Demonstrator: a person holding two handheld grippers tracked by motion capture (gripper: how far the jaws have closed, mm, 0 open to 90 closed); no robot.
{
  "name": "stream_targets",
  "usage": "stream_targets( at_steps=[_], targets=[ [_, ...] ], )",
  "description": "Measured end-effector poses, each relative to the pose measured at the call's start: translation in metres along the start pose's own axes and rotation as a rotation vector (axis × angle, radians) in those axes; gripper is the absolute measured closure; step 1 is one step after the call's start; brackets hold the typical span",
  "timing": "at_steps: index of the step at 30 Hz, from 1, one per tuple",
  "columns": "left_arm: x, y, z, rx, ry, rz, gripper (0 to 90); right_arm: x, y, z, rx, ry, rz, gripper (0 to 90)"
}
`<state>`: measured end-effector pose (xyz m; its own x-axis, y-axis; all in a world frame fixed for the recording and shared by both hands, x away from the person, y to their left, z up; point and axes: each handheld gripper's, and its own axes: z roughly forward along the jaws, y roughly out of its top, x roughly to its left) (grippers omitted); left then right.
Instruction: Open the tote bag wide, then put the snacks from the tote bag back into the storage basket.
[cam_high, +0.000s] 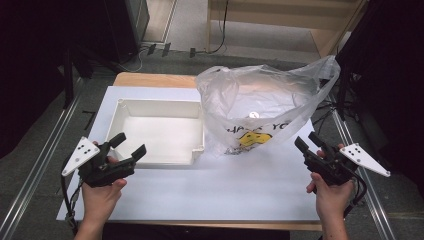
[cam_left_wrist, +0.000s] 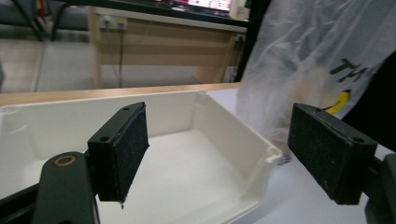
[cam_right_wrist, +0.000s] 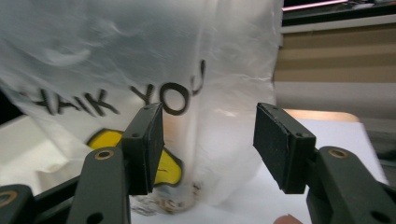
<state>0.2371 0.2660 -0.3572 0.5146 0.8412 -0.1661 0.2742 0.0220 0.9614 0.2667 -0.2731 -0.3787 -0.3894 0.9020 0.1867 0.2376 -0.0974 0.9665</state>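
Observation:
A clear plastic bag (cam_high: 260, 107) printed "THANK YOU" with a yellow smiley stands open on the white table sheet (cam_high: 240, 185), right of an empty white bin (cam_high: 155, 131). My left gripper (cam_high: 129, 145) is held open just in front of the bin's near wall, its pads (cam_left_wrist: 123, 149) framing the bin (cam_left_wrist: 196, 154) and the bag (cam_left_wrist: 322, 56). My right gripper (cam_high: 309, 141) is open near the bag's right side, pointing at the bag (cam_right_wrist: 140, 70) with nothing between its pads (cam_right_wrist: 275, 142).
The table's wooden edge (cam_high: 150, 80) shows behind the sheet. Metal rails (cam_high: 40, 160) run along both sides. A wooden shelf unit (cam_high: 280, 20) and cables lie on the floor beyond.

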Motion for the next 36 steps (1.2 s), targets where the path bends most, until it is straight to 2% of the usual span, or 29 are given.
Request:
stream_targets(
  at_steps=[1,3,4,6,7,8,12,14,19,24,27,31,34,36],
  targets=[
    [-0.005,0.003,0.004,0.009,-0.008,0.012,21.0,0.001,0.002,0.002,0.031,-0.031,-0.01,37.7],
    [-0.014,0.008,0.013,0.024,-0.025,0.028,22.2,-0.001,0.006,0.006,0.075,-0.049,0.01,32.7],
    [-0.019,0.01,0.017,0.027,-0.038,0.027,22.3,-0.002,0.008,0.006,0.075,-0.027,0.029,27.2],
    [-0.026,0.015,0.024,0.033,-0.078,0.027,22.3,-0.006,0.011,0.005,0.05,0.06,0.053,23.9],
    [-0.03,0.018,0.027,0.037,-0.089,0.032,22.3,-0.006,0.013,0.005,0.032,0.095,0.05,23.0],
    [-0.035,0.021,0.03,0.042,-0.093,0.045,22.8,-0.005,0.016,0.005,0.025,0.105,0.042,22.3],
    [-0.053,0.031,0.042,0.049,-0.124,0.082,23.5,-0.001,0.029,0.012,0.038,0.07,0.008,15.3],
    [-0.061,0.036,0.048,0.043,-0.15,0.09,23.5,0.001,0.035,0.014,0.026,0.076,0.0,14.0],
    [-0.078,0.045,0.063,0.046,-0.172,0.106,23.1,0.004,0.044,0.023,0.022,0.063,-0.012,13.4],
    [-0.09,0.052,0.073,0.029,-0.198,0.119,19.9,0.007,0.05,0.032,0.026,0.091,-0.008,13.5],
    [-0.097,0.054,0.08,0.031,-0.198,0.128,18.5,0.01,0.052,0.037,0.022,0.086,-0.015,16.0],
    [-0.104,0.056,0.09,0.051,-0.173,0.142,18.9,0.012,0.053,0.044,0.023,0.134,-0.022,28.9],
    [-0.105,0.059,0.094,0.044,-0.154,0.134,21.3,0.017,0.054,0.047,0.023,0.112,-0.052,38.3],
    [-0.105,0.061,0.096,0.036,-0.136,0.132,23.5,0.019,0.054,0.049,0.023,0.091,-0.059,39.7]
  ],
)
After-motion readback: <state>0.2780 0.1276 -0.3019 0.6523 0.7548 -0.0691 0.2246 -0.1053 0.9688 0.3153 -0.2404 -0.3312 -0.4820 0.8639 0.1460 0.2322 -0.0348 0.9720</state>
